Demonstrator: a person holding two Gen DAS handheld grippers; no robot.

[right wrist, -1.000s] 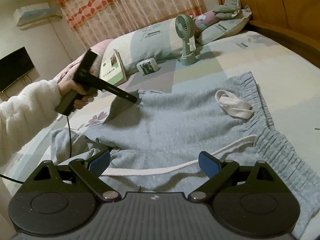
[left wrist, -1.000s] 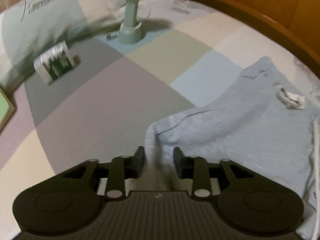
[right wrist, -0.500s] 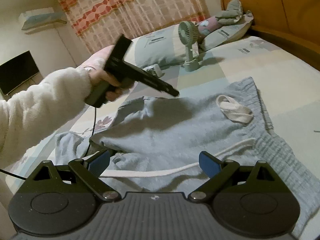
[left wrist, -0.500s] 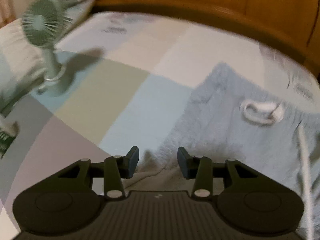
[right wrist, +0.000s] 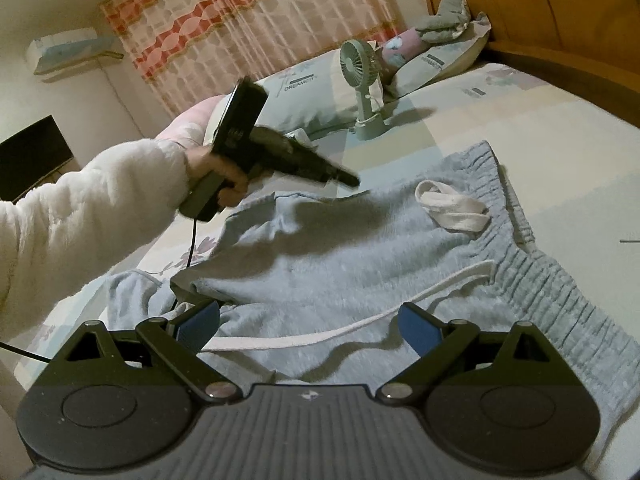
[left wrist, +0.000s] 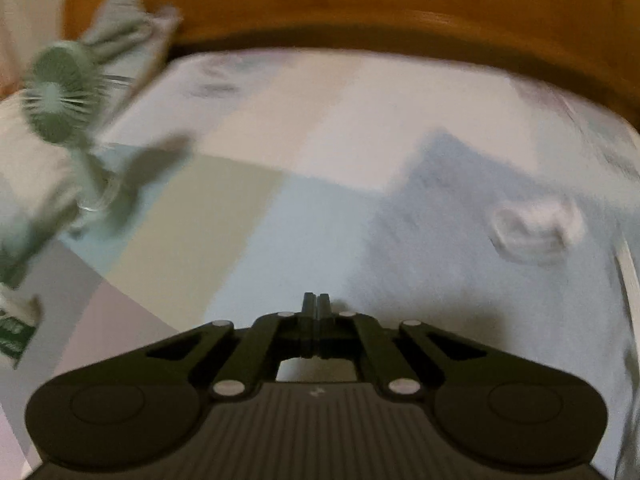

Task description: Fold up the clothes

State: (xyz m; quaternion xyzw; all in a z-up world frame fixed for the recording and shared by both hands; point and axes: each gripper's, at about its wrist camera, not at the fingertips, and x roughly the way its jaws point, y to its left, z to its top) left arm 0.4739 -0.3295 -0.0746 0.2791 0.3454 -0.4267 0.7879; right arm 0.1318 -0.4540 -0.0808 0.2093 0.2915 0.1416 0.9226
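Note:
Grey sweatpants (right wrist: 360, 264) lie on the bed, folded over, with the ribbed waistband (right wrist: 560, 288) to the right. A white drawstring (right wrist: 320, 336) runs across them and its other end is coiled (right wrist: 452, 204) near the waistband. My left gripper (right wrist: 352, 180), in a white-sleeved hand (right wrist: 224, 176), hovers over the far edge of the pants. In the blurred left wrist view its fingers (left wrist: 316, 304) meet with nothing between them, and the grey fabric (left wrist: 460, 264) and coiled cord (left wrist: 536, 228) lie ahead to the right. My right gripper (right wrist: 310, 322) stands open low over the near part of the pants.
A green desk fan (right wrist: 362, 80) (left wrist: 60, 96) stands on the patchwork bedsheet (right wrist: 520, 120) beyond the pants, with pillows (right wrist: 312, 92) behind it. A wooden headboard (right wrist: 560, 12) bounds the right side. A small box (left wrist: 16, 332) lies left. A black cable (right wrist: 192, 240) hangs from the left gripper.
My left gripper let go of the pants' folded edge, swung right towards the waistband, and its jaws came together empty. The right gripper stayed where it was, still open.

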